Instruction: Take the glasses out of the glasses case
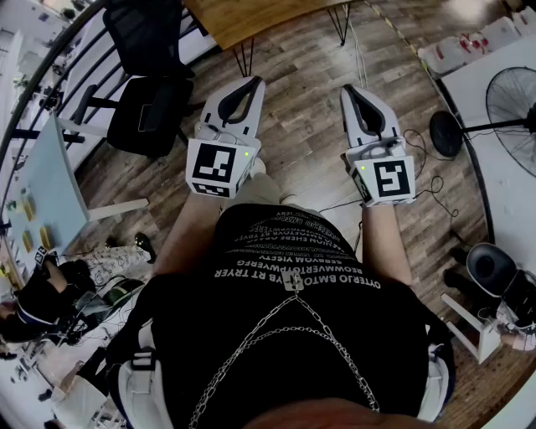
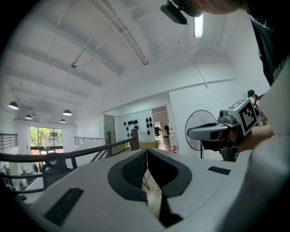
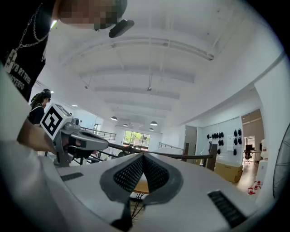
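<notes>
Head view: the person stands over a wooden floor [image 1: 310, 142] and holds both grippers out in front of the body, side by side and well apart.
Left gripper [image 1: 254, 81]: roughly level, with its marker cube [image 1: 219, 167] at the rear, nearest the person's black T-shirt [image 1: 293, 318].
Left gripper view: the two dark textured pads [image 2: 133, 168] meet at the tip, jaws closed together with nothing between them.
Right gripper [image 1: 348, 89]: roughly level, parallel to the left one, its own marker cube [image 1: 389, 178] facing up at the rear.
Right gripper view: the pads [image 3: 129, 174] touch at the tip, jaws closed and empty; the left gripper shows off to the side.
Glasses case: I cannot tell where it is, as no view shows it.
Office chair [image 1: 146, 92]: black, ahead of the left gripper and to its left.
Wooden table [image 1: 251, 17]: ahead of both grippers, beyond their tips, on thin black legs.
Standing fan [image 1: 511, 96]: well to the right of the right gripper, beside a white wall.
Chain [image 1: 251, 343]: hangs down the front of the T-shirt, behind both grippers.
</notes>
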Motion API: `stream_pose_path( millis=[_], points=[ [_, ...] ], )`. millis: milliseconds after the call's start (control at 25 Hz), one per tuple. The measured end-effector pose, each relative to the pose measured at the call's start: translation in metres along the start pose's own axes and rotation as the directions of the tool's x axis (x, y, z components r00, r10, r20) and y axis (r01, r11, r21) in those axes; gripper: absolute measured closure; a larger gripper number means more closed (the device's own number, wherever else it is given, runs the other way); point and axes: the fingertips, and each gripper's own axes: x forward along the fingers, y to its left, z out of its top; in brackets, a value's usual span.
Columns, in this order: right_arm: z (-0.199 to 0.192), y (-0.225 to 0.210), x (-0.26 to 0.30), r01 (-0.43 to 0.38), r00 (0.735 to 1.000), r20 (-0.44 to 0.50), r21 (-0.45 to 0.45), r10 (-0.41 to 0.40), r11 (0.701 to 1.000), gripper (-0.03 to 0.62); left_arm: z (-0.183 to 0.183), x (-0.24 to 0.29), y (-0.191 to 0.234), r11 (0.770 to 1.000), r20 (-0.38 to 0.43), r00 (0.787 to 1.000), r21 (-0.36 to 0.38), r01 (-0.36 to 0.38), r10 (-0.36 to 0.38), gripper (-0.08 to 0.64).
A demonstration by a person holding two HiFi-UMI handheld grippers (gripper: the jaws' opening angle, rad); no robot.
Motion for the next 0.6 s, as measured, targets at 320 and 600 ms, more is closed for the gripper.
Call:
stream_pose_path(
  millis=[320,600],
  points=[
    [-0.017,0.002,0.005,0.011,0.999,-0.031,0.034,-0.01,0.999,0.575,-0.012,-0.001,0.006,1.0,-0.004,1.0,-0.003,-0.018,0.018,0.531],
    [-0.04,0.003,0.027,-0.029,0.997,-0.075,0.071,0.035,0.997,0.478,-0.033,0.017,0.024,1.0,-0.032,0.999,-0.018,-0.009,0.009,0.531]
  ],
)
